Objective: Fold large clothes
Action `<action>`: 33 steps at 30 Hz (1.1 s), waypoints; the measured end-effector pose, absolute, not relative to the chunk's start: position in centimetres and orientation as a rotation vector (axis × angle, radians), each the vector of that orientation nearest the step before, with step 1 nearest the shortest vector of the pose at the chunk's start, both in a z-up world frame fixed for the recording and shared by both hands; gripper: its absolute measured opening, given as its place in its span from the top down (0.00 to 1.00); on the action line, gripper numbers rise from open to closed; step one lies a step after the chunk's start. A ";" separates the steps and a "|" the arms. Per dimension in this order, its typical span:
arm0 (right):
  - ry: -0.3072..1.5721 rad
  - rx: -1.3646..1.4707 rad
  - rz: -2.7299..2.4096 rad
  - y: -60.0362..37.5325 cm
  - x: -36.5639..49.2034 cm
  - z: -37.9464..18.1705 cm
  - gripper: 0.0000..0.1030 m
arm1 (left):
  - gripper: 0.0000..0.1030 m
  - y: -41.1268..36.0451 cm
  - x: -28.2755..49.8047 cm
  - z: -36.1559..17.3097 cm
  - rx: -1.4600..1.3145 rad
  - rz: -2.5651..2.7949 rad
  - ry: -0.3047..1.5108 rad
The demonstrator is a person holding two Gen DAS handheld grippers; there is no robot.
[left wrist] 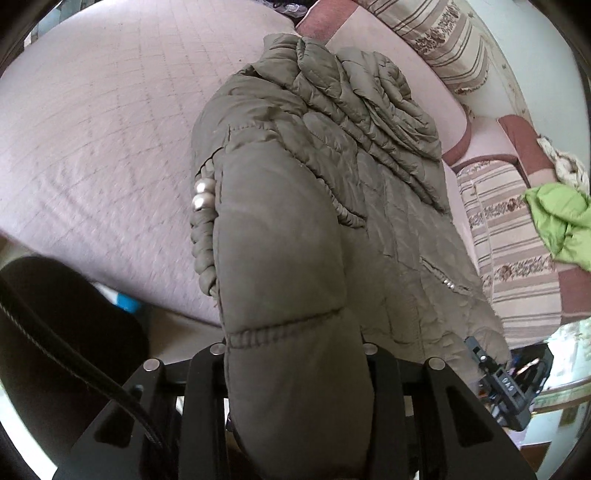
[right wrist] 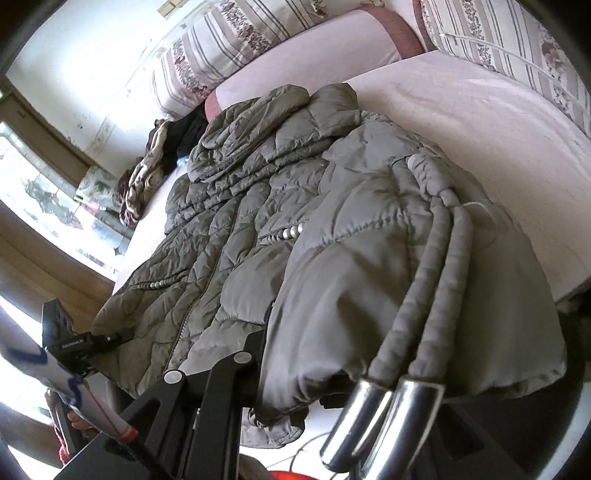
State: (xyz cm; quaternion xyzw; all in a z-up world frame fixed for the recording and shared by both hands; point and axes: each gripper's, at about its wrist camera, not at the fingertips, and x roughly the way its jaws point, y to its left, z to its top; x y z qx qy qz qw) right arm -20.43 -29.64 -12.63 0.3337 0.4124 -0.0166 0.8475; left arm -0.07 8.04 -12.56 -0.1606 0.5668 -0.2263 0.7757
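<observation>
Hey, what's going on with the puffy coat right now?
Both hand-held grippers shut on coat. Left, right. Coat partly on bed. Nothing blocking.

I note a pale pink quilted bedspread point(left wrist: 92, 122) covering the bed. Striped cream-and-brown floral pillows point(right wrist: 236, 33) lie along its far side against the wall. A crumpled lime-green garment point(left wrist: 557, 218) rests on one striped pillow. A heap of dark and patterned clothing point(right wrist: 155, 158) sits at the bed's far corner, near the window.
</observation>
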 end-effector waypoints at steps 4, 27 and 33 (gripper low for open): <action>0.874 0.678 -0.034 -28.8 -21.2 -12.2 0.84 | 0.70 7.7 -0.6 -12.2 -0.279 -0.464 1.203; 0.634 0.576 -0.054 -33.1 -6.9 -2.0 0.84 | 0.70 0.9 10.0 0.6 -0.180 -0.402 0.868; 0.623 0.598 -0.082 -34.7 -2.1 -1.9 0.84 | 0.70 -1.4 14.7 0.8 -0.159 -0.358 0.874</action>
